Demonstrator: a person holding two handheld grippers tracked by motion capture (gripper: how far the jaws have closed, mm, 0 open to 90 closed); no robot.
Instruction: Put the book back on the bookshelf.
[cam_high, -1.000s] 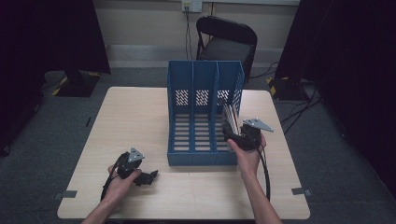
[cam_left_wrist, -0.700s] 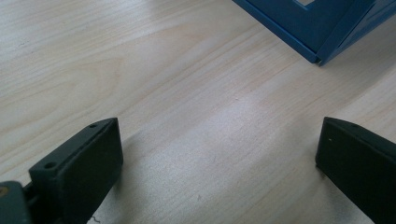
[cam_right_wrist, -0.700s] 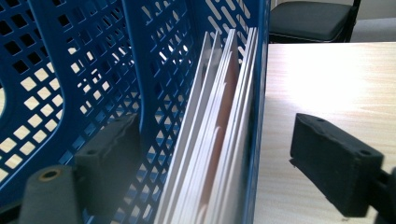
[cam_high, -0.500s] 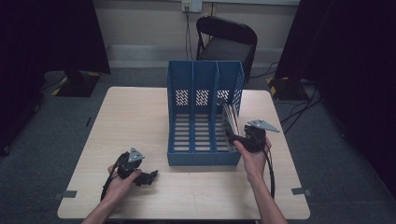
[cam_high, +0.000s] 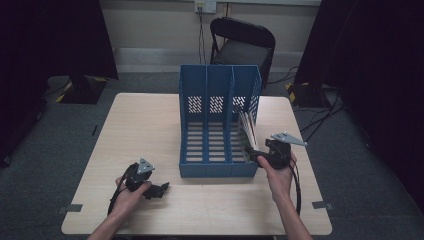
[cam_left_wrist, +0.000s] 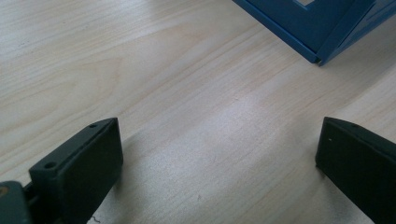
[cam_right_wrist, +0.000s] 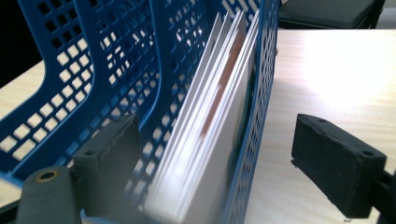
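A blue three-slot file rack (cam_high: 216, 150) stands in the middle of the wooden table (cam_high: 145, 125). Its right slot holds a leaning stack of white papers (cam_high: 246, 131). My right gripper (cam_high: 254, 155) is at the rack's front right corner. In the right gripper view the gripper (cam_right_wrist: 222, 158) is open, and its jaws straddle the papers (cam_right_wrist: 219, 121) and the rack's right wall (cam_right_wrist: 261, 93) without touching them. My left gripper (cam_high: 161, 189) rests on the table at the front left, open (cam_left_wrist: 219, 163) over bare wood, with a corner of the rack (cam_left_wrist: 317, 28) ahead of it.
A black folding chair (cam_high: 242, 42) stands behind the table's far edge. Dark curtains hang on both sides, and cables run over the floor at the right. The rack's left and middle slots look empty.
My right gripper has drawn back a little toward the front right of the rack. The papers stay in the right slot. The left gripper has not moved.
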